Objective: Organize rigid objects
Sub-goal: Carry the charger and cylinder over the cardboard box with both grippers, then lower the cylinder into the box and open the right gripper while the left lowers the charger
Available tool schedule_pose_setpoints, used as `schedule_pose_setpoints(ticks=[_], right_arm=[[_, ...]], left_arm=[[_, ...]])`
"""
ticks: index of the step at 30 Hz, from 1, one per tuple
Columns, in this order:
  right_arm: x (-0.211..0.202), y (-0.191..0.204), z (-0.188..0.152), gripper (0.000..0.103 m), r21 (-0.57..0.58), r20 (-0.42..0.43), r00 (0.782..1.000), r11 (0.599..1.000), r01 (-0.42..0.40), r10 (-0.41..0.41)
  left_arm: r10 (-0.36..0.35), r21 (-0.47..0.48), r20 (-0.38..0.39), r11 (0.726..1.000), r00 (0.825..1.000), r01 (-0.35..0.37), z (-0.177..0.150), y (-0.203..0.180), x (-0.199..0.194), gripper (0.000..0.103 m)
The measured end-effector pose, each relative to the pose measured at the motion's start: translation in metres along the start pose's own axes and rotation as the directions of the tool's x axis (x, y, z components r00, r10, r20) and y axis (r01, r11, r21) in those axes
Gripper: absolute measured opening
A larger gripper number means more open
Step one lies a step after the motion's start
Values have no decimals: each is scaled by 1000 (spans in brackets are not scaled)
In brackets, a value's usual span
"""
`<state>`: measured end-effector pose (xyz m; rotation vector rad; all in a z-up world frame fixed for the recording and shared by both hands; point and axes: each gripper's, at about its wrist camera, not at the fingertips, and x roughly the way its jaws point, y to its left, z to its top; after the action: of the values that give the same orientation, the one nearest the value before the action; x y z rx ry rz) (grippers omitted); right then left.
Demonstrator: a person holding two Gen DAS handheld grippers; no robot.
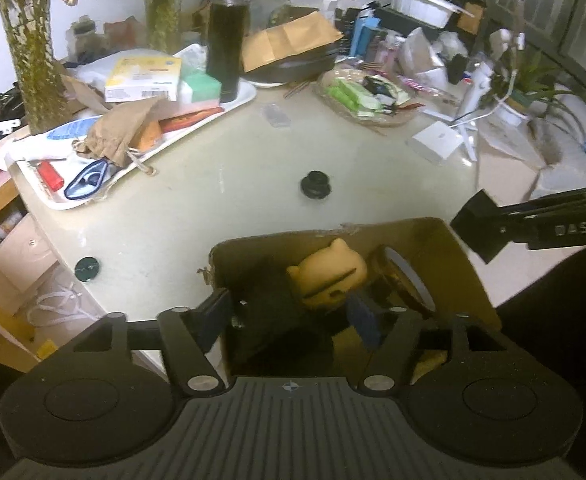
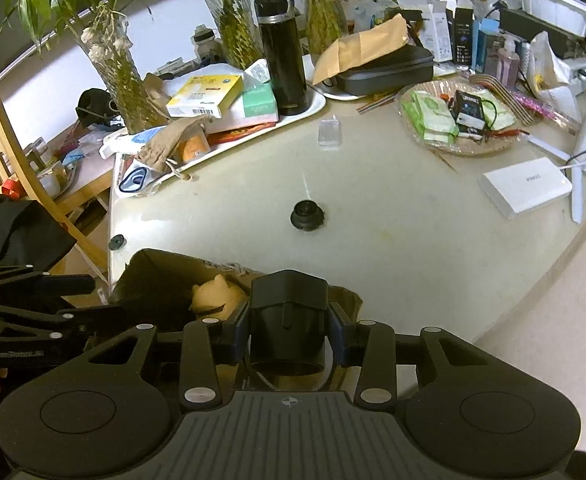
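Table, left wrist view: a pale, glossy table (image 1: 221, 168) crowded along its far side with a white tray (image 1: 229, 110), glass vases of green stems, a black flask (image 1: 227, 36) and a brown envelope.
Loose pieces, left wrist view: a black knob-like part (image 1: 315, 185) sits alone mid-table; a dark round cap (image 1: 87, 268) lies near the table's left edge.
Box, left wrist view: an open cardboard box (image 1: 459, 264) stands at the near edge, holding a yellow animal figure (image 1: 331, 276), a tape roll (image 1: 407, 280) leaning beside it, and a dark item I cannot identify.
Left claw, left wrist view: the left claw (image 1: 289, 314) hangs over the box, released, its blue-padded jaws spread wide with nothing between them.
Right claw, left wrist view: only a black arm of it enters from the right, above the box's rim.
Table, right wrist view: the same table (image 2: 393, 248) with a white flat box (image 2: 527, 192) to the right and a wicker dish of packets behind it.
Right claw, right wrist view: the right claw (image 2: 289, 338) is clenched on a black cylindrical part (image 2: 287, 320) with a blocky top, held upright above the near right corner of the box (image 2: 153, 270).
Figure, right wrist view: the yellow figure (image 2: 217, 294) shows inside the box, just left of the held part.
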<state>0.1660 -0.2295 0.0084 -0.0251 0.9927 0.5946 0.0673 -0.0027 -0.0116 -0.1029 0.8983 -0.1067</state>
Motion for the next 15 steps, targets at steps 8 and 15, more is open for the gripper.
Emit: schedule_pose_setpoints(ticks=[8,15], right_arm=[[0,0,-8,43,12,-12,1000,1000,-1,1],[-3,2,-5,43,10,-2,1000,1000,2,-2]], left_arm=[[-38,20,-10,999,999,39,-12,-3,-9,66],[-64,68,-1,996,998,64,-20,-10,-17,66]])
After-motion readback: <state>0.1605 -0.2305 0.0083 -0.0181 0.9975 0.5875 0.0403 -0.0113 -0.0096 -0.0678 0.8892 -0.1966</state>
